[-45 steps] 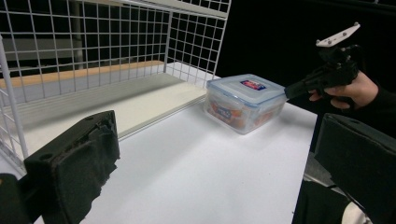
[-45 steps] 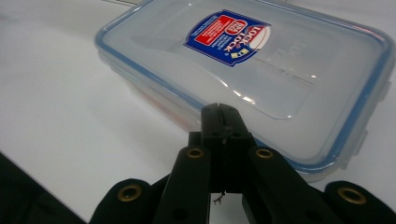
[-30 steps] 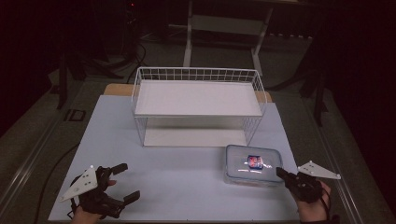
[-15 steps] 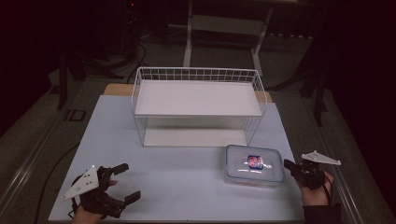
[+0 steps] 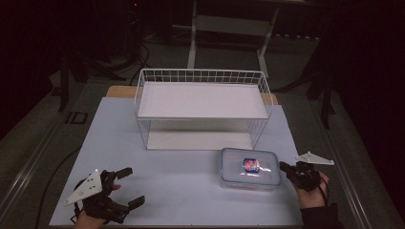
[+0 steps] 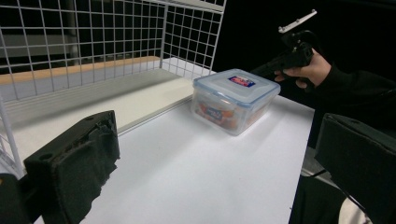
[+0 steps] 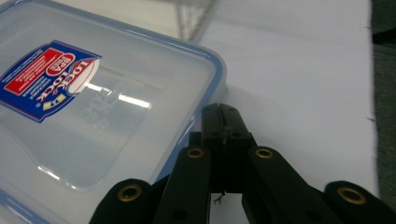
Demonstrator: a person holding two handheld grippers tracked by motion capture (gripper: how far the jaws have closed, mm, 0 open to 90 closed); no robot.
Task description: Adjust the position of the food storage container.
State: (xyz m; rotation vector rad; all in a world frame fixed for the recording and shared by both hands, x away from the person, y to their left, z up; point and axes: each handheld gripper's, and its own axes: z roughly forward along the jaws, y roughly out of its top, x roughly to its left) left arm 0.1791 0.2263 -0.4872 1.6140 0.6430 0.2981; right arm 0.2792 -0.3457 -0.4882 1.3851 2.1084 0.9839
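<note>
Two grippers are on the table (image 5: pixel 191 191), but only your right gripper (image 5: pixel 285 168) is near the work. Its jaws are pressed together with nothing between them, and their joined tip sits right at the right-hand end of the clear lidded container (image 5: pixel 249 168); in the right gripper view that tip (image 7: pixel 223 122) lies just past the blue-rimmed corner of the lid, level with the rim, and contact cannot be told.

The container rests on the white surface just in front of the wire shelf rack (image 5: pixel 203 107), toward its right end, with its long axis running left to right across the table. So the box lies to the left of your right jaws, end-on to them: a push would likely send it along its length, and a grasp would first call for the jaws to spread.

Your left gripper (image 5: pixel 128 187) is well apart, at the near left corner, jaws spread wide and empty; in the left gripper view the container (image 6: pixel 233 100) sits far beyond its pads (image 6: pixel 77 161).
</note>
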